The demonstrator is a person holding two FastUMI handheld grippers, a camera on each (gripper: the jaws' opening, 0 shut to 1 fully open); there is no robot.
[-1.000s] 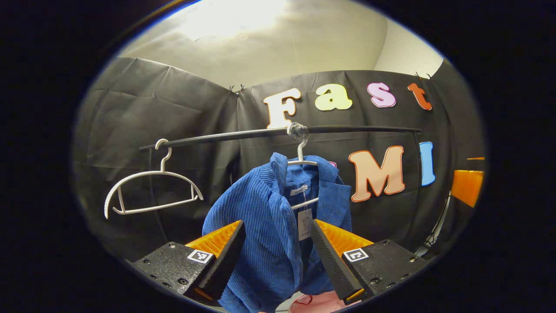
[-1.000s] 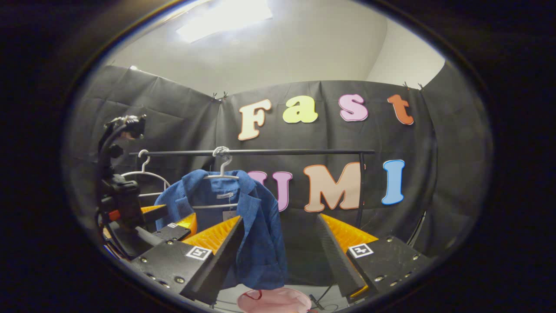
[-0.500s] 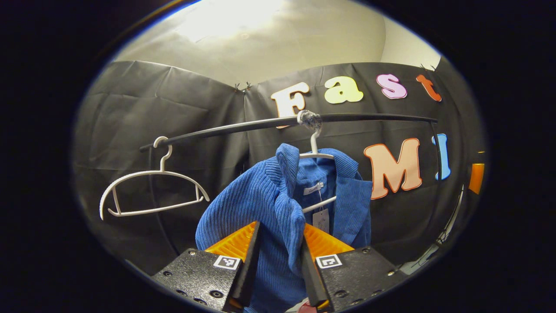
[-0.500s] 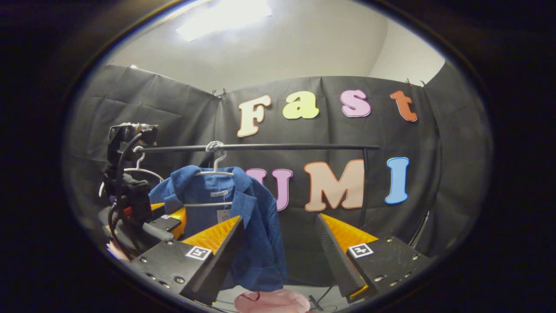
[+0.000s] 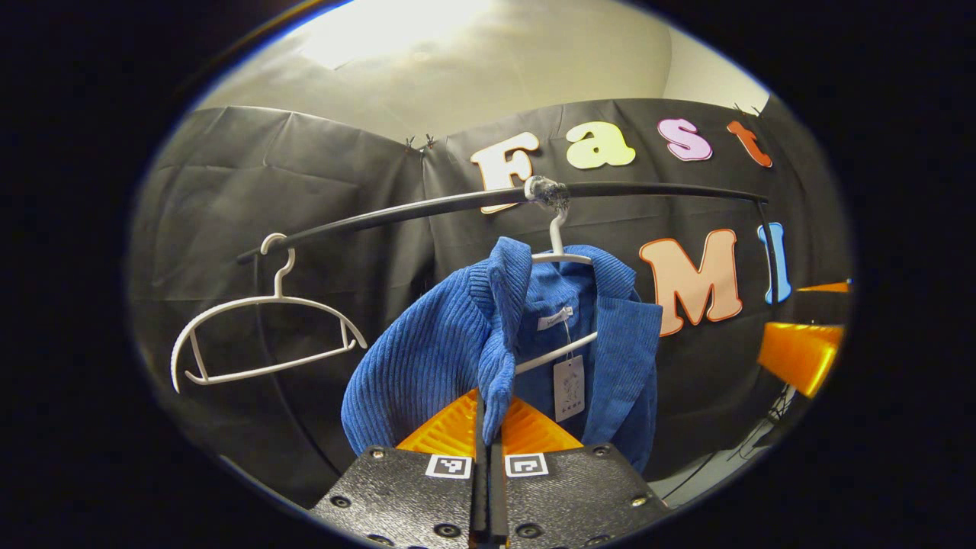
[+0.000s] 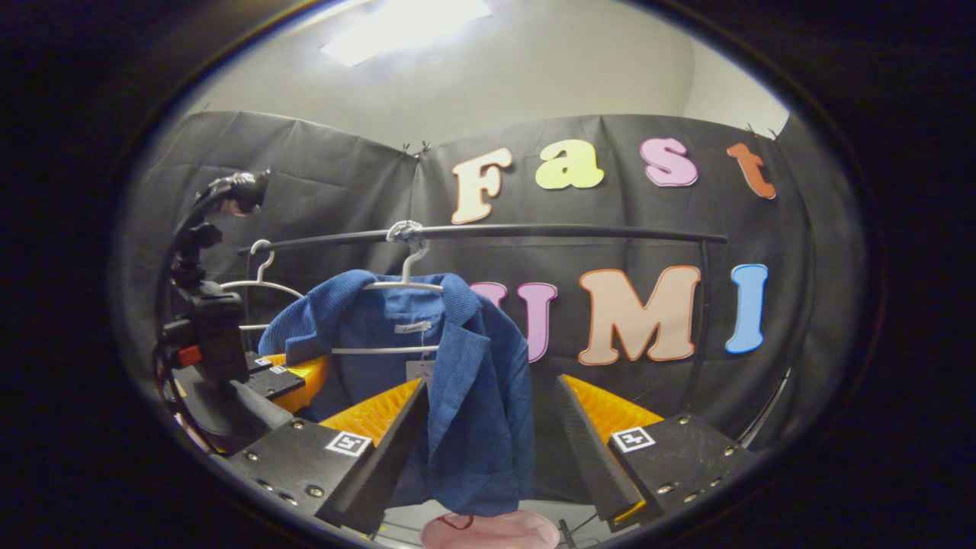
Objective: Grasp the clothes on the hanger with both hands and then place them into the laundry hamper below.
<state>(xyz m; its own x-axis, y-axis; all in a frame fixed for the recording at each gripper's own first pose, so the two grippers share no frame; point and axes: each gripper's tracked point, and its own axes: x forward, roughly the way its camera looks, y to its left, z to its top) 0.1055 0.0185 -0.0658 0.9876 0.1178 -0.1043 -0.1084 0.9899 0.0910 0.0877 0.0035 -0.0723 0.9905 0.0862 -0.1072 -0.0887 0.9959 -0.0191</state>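
Jacket (image 5: 465, 343) hanging lengthwise down, left claw (image 5: 488, 427) pinching its lapel, right claw (image 6: 492, 415) agape (empty)

Count: 1 blue jacket (image 5: 457, 343), 2 white hangers, i.e. 1 empty hanger (image 5: 263, 335) and 1 jacket hanger (image 6: 402, 284), both on 1 black rail (image 5: 648, 188). 1 paper tag (image 5: 568, 387) on the jacket, 1 pink hamper (image 6: 492, 531) under it. 2 tools: left tool (image 5: 489, 435) and right tool (image 6: 492, 415).
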